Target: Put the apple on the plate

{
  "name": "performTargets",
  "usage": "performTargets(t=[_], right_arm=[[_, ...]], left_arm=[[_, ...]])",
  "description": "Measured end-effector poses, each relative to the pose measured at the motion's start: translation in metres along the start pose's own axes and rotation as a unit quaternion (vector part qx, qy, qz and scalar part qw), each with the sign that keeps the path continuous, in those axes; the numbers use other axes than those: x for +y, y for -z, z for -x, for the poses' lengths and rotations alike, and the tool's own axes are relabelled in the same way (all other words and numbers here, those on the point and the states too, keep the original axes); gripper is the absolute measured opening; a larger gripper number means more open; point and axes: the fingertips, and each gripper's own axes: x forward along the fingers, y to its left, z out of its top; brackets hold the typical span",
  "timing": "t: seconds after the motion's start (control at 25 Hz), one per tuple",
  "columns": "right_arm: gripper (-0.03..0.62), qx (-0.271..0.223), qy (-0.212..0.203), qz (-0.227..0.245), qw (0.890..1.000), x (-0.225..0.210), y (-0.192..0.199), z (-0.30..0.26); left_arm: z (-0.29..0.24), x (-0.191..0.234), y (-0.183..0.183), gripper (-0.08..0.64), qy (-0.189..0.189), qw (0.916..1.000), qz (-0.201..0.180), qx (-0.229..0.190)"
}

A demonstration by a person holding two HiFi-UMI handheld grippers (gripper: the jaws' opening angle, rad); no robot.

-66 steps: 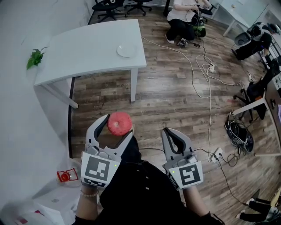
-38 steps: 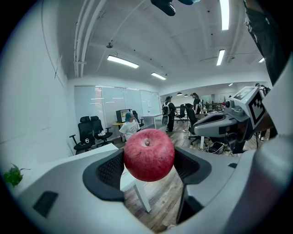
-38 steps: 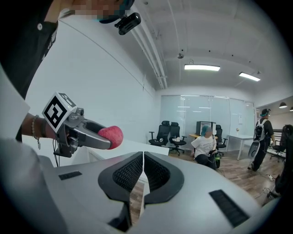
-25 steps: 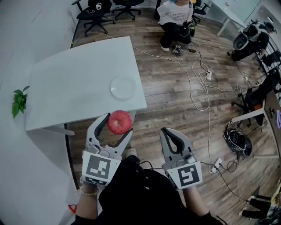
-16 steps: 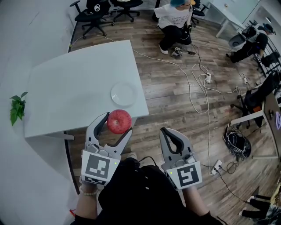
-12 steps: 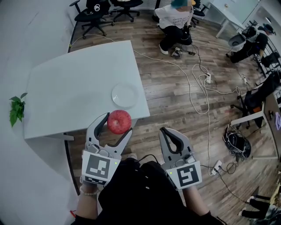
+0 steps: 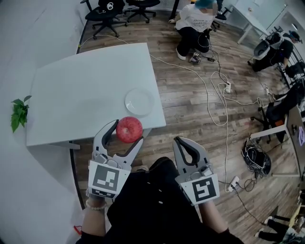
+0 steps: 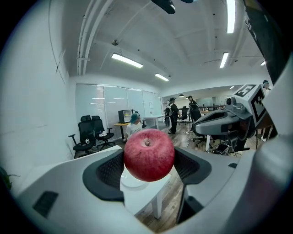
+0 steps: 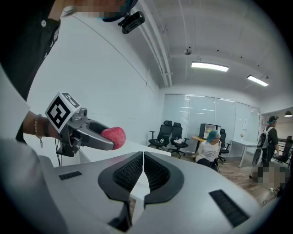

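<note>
A red apple (image 7: 129, 129) sits clamped between the jaws of my left gripper (image 7: 125, 131), held in the air just short of the near edge of a white table (image 7: 76, 100). In the left gripper view the apple (image 8: 149, 155) fills the middle, stem up, with the white plate (image 8: 137, 181) partly hidden behind it. The plate (image 7: 138, 101) lies near the table's near right corner, a little beyond the apple. My right gripper (image 7: 187, 146) hangs over the wooden floor to the right, shut and holding nothing; its own view shows the jaws (image 9: 143, 171) pressed together and the apple (image 9: 114, 136) off to the left.
A small green plant (image 7: 18, 112) stands at the table's left edge. A person (image 7: 195, 24) crouches on the floor beyond the table, beside office chairs (image 7: 108, 10). Cables (image 7: 219, 90) and a power strip (image 7: 233, 182) trail across the floor at right.
The table and plate have drawn closer as I walked toward them. The apple stays gripped in the left gripper and now sits at the table's near edge. The right gripper keeps its pose.
</note>
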Motion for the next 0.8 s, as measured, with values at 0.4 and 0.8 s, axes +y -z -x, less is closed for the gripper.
performTargets(t=[0.4, 0.8], right_arm=[[0.044, -0.006, 0.004, 0.001, 1.0, -0.008, -0.001, -0.004], [0.044, -0.008, -0.011, -0.001, 1.0, -0.026, 0.002, -0.026]], left_arm=[[-0.004, 0.001, 0.007, 0.35, -0.007, 0.9999, 0.001, 0.007], [-0.031, 0.01, 0.011, 0.351, -0.011, 0.9998, -0.006, 0.018]])
